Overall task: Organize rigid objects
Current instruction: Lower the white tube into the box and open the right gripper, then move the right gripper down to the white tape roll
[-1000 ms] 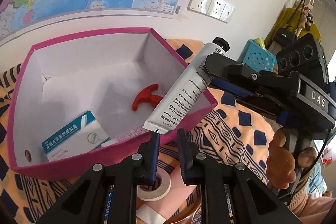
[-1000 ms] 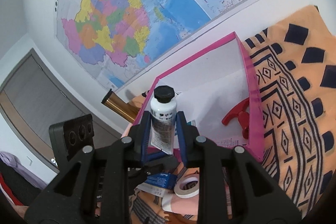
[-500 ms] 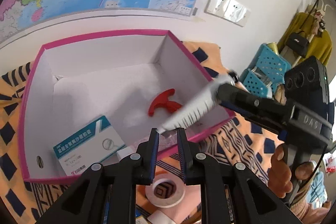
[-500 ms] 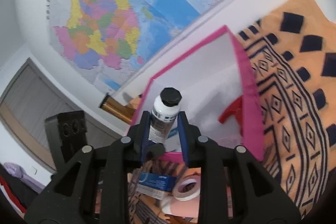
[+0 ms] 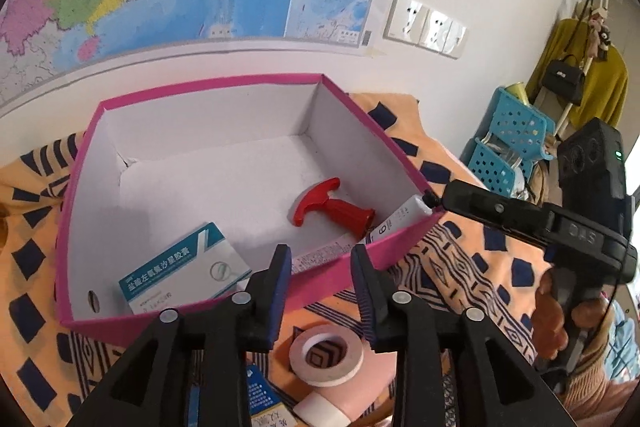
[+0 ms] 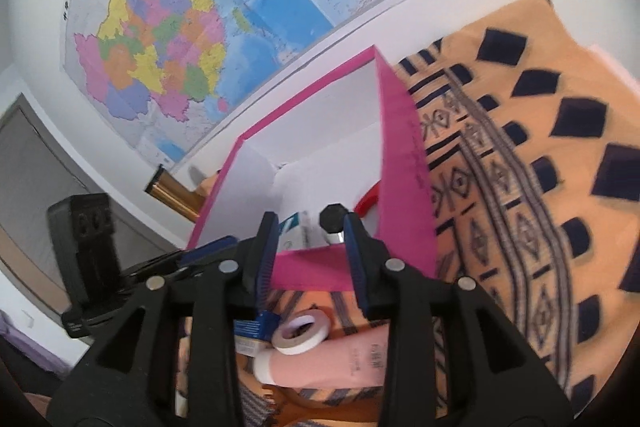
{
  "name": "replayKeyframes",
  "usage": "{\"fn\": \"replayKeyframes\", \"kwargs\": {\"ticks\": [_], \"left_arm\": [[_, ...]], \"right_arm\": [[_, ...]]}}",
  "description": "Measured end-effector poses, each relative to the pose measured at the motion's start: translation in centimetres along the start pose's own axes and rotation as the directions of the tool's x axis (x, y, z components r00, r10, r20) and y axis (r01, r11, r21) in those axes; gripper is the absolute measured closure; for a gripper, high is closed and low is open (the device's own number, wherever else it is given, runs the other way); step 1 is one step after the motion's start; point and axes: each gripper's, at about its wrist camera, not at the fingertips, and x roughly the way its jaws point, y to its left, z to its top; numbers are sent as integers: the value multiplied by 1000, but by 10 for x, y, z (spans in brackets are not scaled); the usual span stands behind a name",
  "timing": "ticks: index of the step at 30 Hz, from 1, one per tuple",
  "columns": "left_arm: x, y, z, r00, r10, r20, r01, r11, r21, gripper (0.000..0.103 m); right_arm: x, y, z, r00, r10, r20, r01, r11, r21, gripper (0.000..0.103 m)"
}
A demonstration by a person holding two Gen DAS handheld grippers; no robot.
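A pink box (image 5: 396,243) with a white inside stands on the patterned cloth. In it lie a red T-shaped handle (image 5: 330,211), a teal and white medicine carton (image 5: 180,267) and a white tube (image 5: 396,221) with a black cap (image 6: 331,218), resting against the near right corner. My left gripper (image 5: 320,267) is open and empty at the box's near wall. My right gripper (image 6: 308,235) is open, its fingers on either side of the tube's cap, apart from it. The box shows there too (image 6: 404,155).
A roll of white tape (image 5: 326,355) and a pink tube (image 6: 336,359) lie on the cloth in front of the box, with a blue carton (image 5: 262,395) beside them. A map and wall sockets (image 5: 424,27) are behind. A blue basket (image 5: 508,143) stands at right.
My right gripper lowered the white tube into the box's near right corner and opened, letting it go. My left gripper also opened from shut.
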Motion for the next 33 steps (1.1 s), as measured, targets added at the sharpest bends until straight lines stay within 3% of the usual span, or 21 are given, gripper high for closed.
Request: {"fn": "replayKeyframes", "kwargs": {"ticks": [5,10,14,17,22,33], "left_arm": [[-8,0,-5,1000,-4,14,4,1000,-1,68],[-12,2,-10,1000,-1,16,1,1000,-12,68],[-14,4,-14,1000,-8,16,8,1000,-12,68],[-14,3,-16,1000,-22,14,22,1000,-15,68],[-12,3,-19,999,-34,6,34,999,-19,68],[-19,14,-23,1000,-15,16,16,999,-50,68]], "right_arm": [[0,6,6,1000,-22,7,23,999,-33,67],[12,28,16,999,31,-20,-33,993,-109,67],[3,28,17,998,-57,31,60,990,-125,66],[7,18,7,989,-144,8,144,984,-105,66],[15,28,-3,979,-200,28,202,965,-168,65],[60,62,-8,995,-57,-76,32,954,-298,64]]}}
